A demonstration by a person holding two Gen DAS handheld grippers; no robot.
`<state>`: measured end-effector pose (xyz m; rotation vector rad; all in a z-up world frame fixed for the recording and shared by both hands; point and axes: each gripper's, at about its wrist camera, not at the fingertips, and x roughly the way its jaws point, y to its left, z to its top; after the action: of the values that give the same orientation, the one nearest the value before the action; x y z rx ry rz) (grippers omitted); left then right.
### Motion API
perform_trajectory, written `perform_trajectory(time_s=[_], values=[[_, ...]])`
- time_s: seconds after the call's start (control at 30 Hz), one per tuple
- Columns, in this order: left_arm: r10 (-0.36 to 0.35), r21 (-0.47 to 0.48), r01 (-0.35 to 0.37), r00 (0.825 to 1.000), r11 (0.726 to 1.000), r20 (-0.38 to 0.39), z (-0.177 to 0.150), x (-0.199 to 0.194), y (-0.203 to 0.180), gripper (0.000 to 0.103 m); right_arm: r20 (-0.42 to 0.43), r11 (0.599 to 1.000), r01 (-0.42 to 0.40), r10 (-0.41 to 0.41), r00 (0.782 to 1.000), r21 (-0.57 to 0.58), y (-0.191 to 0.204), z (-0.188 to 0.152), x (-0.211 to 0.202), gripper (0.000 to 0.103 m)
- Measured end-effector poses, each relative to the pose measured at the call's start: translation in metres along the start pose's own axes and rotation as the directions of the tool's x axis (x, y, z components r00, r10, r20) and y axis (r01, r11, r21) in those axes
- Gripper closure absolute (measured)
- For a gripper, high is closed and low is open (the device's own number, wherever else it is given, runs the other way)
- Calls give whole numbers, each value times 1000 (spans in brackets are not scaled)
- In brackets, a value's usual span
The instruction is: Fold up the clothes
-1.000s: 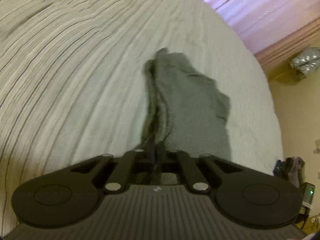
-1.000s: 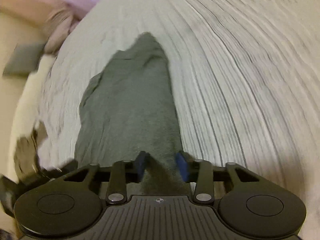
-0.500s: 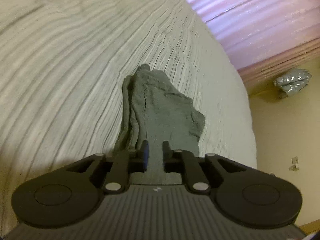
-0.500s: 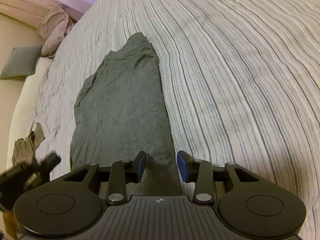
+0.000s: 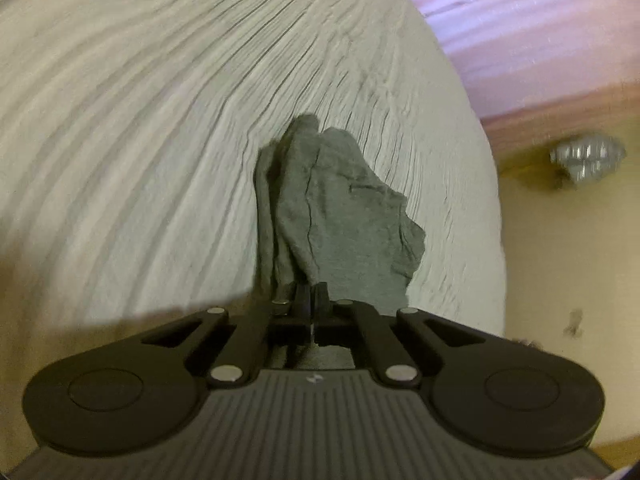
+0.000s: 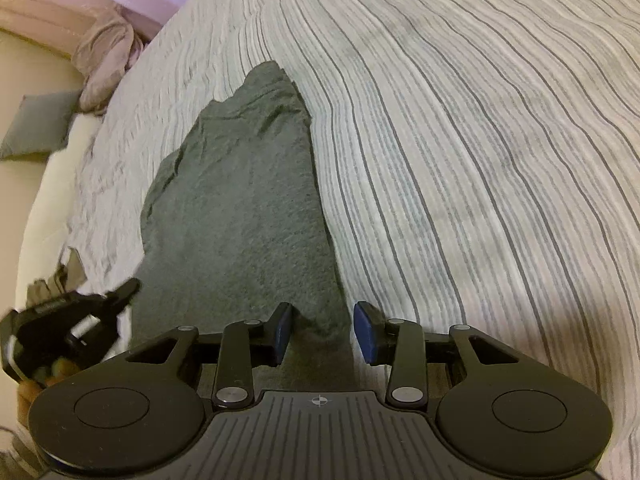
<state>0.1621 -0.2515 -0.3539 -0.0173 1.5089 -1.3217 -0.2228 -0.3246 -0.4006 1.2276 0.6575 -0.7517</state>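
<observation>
1. Grey garment (image 6: pixel 240 208) lies folded lengthwise on the striped bed cover (image 6: pixel 460 140).
2. Left gripper (image 5: pixel 311 296) fingers are pressed together at its near edge.
3. Right gripper (image 6: pixel 323 332) fingers stand spread, the garment's near corner between them.

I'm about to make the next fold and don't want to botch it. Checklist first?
1. Grey garment lies on striped bedspread: ok.
2. Right tool open, jaws just been opening, astride the near edge: ok.
3. Left tool shut, jaws just been closing: ok.
4. Left tool gripping cloth: cannot tell.
5. Garment's far end smooth: not ok, bunched.
</observation>
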Motion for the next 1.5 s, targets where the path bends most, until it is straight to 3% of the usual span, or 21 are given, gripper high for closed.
perform_trajectory(time_s=[0.07,0.17,0.27,0.4,0.47,0.5,0.53,0.57,0.6,0.7,0.83,0.97,1.0,1.03,1.07,1.1,1.13,1.2,1.33,1.4,1.5], values=[[48,75,-46,999,996,-19,6,0,-5,103,-13,999,21,-22,1000,-30,3,1,4,65],[134,237,-118,990,964,-52,6,8,-17,103,-28,997,50,-52,998,-59,7,3,10,65],[169,264,-150,984,953,-51,-1,5,-18,103,-38,996,61,-64,997,-71,8,3,11,65],[192,147,-193,981,970,17,-20,-24,-11,101,-49,996,51,-55,997,-76,8,4,5,65],[174,40,-177,983,983,66,-40,-48,-8,97,-47,998,29,-32,998,-50,5,5,-3,64],[154,-27,-152,985,988,84,-51,-58,-6,93,-45,1000,14,-15,999,-25,2,4,-8,64],[125,-104,-115,988,988,92,-64,-67,-3,78,-42,1000,-2,2,999,-1,0,4,-13,56],[94,-189,-73,990,979,103,-80,-76,1,69,-32,999,-24,25,999,29,-4,2,-19,46],[62,-275,-28,991,961,115,-98,-85,5,68,-21,997,-48,49,999,61,-9,0,-25,30],[19,-428,39,991,903,129,-143,-88,11,58,-18,987,-96,99,995,126,-17,-7,-36,28],[49,-447,28,986,894,161,-168,-64,16,57,-34,975,-131,139,990,179,-25,-15,-34,29],[89,-494,58,959,867,269,-174,-50,30,59,-33,964,-172,182,983,202,-28,-15,-27,29],[94,-490,57,956,870,279,-175,-48,31,64,-38,961,-184,196,980,204,-28,-14,-25,31],[95,-479,55,954,876,283,-174,-47,32,72,-47,960,-193,207,977,201,-28,-14,-21,46],[95,-467,53,953,882,287,-173,-46,33,87,-68,960,-193,210,975,201,-28,-14,-15,54],[95,-456,51,952,888,292,-173,-45,35,96,-87,960,-187,209,974,207,-28,-14,-9,76],[91,-436,49,952,899,293,-170,-47,34,99,-97,957,-186,211,973,225,-30,-15,-6,88],[71,-363,40,955,931,287,-160,-57,28,100,-104,947,-195,227,968,256,-32,-17,-4,94],[44,-173,3,963,985,266,-135,-88,11,100,-109,927,-257,295,949,274,-22,-37,-16,97],[65,-89,-43,963,995,262,-124,-107,11,100,-148,922,-275,323,935,273,-10,-54,-17,97],[161,-54,-152,958,987,238,-118,-118,29,99,-225,912,-288,358,906,293,11,-89,-3,97]])
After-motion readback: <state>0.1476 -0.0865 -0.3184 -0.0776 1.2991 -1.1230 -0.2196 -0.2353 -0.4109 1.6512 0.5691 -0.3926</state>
